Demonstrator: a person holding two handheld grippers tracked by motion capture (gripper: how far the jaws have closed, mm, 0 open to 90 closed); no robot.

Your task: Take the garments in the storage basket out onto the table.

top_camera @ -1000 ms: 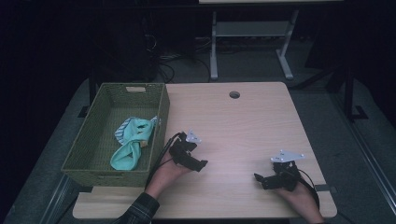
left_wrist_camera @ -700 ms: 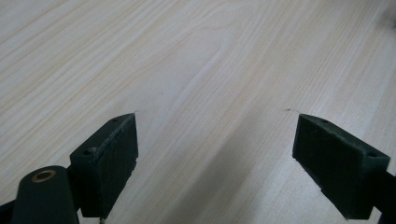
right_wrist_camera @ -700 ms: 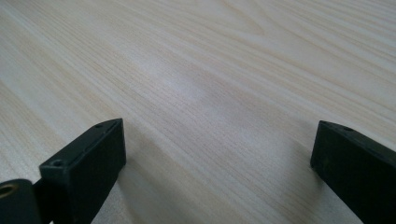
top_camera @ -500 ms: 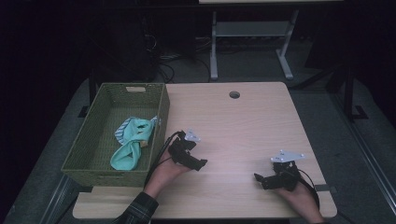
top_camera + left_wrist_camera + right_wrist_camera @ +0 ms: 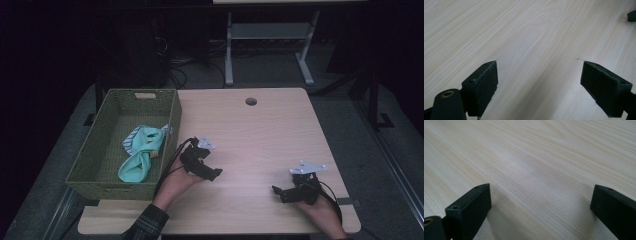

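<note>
On the light wooden table (image 5: 260, 135) my left gripper (image 5: 214, 175) rests low beside the basket, pointing right. In the left gripper view my left gripper (image 5: 539, 85) is open, with bare wood between its jaws. My right gripper (image 5: 278, 192) lies near the table's front right, pointing left. In the right gripper view my right gripper (image 5: 540, 210) is open too, over bare wood. A green woven basket (image 5: 95, 155) at the table's left holds a crumpled teal and striped cloth (image 5: 141, 152).
A round cable hole (image 5: 251, 101) sits near the table's far edge. Behind the table stands a grey metal rack (image 5: 270, 37) on a dark floor with cables. In the left gripper view, a tip of the other gripper (image 5: 631, 16) shows at the top right.
</note>
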